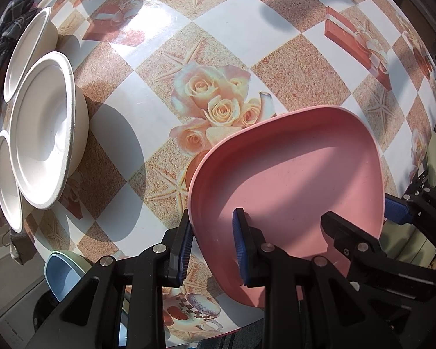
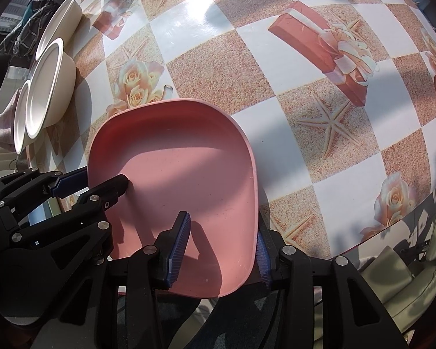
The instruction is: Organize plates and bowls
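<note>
Jaws of my left gripper (image 1: 212, 242) and right gripper (image 2: 221, 245) stand wide, each astride a rim of the square pink plastic plate (image 2: 186, 192) without gripping it, above the checkered tablecloth (image 2: 276, 67).

patterned table (image 1: 165, 26): three white bowls (image 1: 43, 128), pink plate (image 1: 293, 183).

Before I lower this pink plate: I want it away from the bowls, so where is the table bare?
Bare cloth lies beyond the pink plate, out to the far edge and the right. The left edge is crowded with white bowls; more dishes sit near-left.
</note>
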`<state>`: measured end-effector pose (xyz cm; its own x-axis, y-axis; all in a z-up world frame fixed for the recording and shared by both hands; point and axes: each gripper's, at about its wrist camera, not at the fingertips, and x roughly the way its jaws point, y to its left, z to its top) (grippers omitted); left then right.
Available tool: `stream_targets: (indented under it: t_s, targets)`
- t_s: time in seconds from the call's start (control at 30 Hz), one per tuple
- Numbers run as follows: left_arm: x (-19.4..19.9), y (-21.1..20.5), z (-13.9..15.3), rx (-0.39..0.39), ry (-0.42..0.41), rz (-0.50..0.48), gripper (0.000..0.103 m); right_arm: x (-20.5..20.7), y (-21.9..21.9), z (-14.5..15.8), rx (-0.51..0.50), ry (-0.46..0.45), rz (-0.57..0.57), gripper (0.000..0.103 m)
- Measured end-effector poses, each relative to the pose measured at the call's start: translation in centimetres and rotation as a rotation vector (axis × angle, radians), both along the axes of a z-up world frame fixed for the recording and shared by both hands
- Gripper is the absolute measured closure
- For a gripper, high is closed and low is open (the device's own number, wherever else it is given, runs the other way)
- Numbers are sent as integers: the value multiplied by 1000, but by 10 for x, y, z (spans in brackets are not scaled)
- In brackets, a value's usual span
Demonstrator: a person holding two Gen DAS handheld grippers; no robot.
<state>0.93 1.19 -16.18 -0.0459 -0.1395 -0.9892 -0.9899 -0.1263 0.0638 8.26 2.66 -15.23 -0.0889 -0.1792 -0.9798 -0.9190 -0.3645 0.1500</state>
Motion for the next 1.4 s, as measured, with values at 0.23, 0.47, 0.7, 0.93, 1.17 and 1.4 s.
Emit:
stream_targets:
  t_s: [0.23, 0.47, 0.7, 0.93, 1.17, 1.4]
  targets:
    - [0, 1, -2, -11, 1, -2, 75, 1, 0, -2, -1, 3, -6, 59]
    - [1, 3, -3, -30, 10, -2, 75, 6, 2, -2, -9, 20, -18, 59]
    - [1, 3, -3, -36, 12, 1, 75, 9, 2, -2, -7, 27, -23, 59]
    - [2, 4, -3, -34, 11, 0, 75, 9, 2, -2, -5, 24, -19, 59]
    - [1, 4, -3, -33, 11, 0, 75, 7, 1, -2, -5, 25, -20, 59]
    - [1, 4, -3, -33, 11, 2, 75, 7, 1, -2, -5, 25, -20, 59]
